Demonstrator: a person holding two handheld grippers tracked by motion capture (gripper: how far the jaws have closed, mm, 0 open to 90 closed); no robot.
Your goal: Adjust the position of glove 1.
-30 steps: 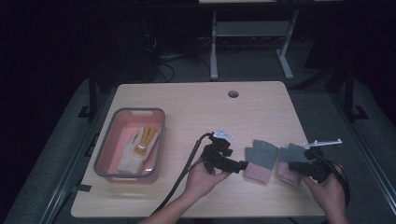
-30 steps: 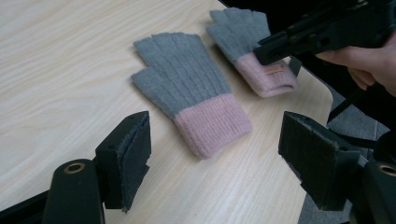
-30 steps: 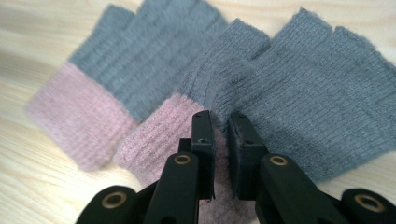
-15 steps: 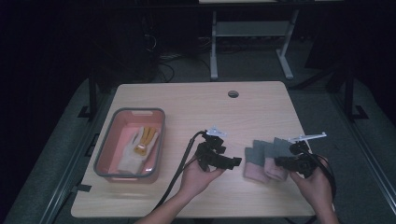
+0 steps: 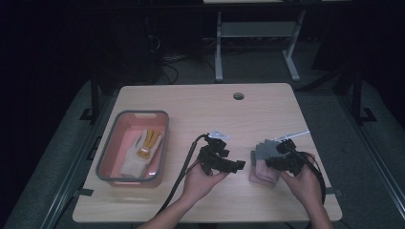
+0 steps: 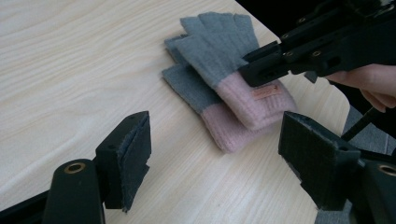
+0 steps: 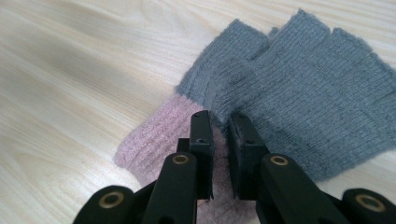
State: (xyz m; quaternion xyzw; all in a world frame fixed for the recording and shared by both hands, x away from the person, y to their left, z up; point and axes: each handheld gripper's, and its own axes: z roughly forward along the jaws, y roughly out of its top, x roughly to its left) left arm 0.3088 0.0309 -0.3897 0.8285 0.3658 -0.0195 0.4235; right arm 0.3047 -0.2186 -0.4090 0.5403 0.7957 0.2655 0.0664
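Two fingerless gloves, grey with pink cuffs, lie stacked at the table's front right. The top glove [image 6: 219,51] [image 7: 303,93] rests askew on the lower glove [image 6: 196,93]. My right gripper [image 5: 271,161] [image 7: 219,126] is shut, its jaws pinching the top glove at the seam between grey and pink. My left gripper [image 5: 239,165] [image 6: 222,163] is open and holds nothing. It points at the gloves from their left, a short way off, with bare table between its jaws.
A grey-rimmed pink tray [image 5: 102,157] stands at the front left with a white and orange glove [image 5: 143,150] in it. A cable hole [image 5: 238,96] sits near the table's far edge. A metal stand [image 5: 258,43] is on the floor behind.
My right gripper moved left with one glove, bringing it onto the other glove, which had lain apart from it. The left hand stayed about where it was.
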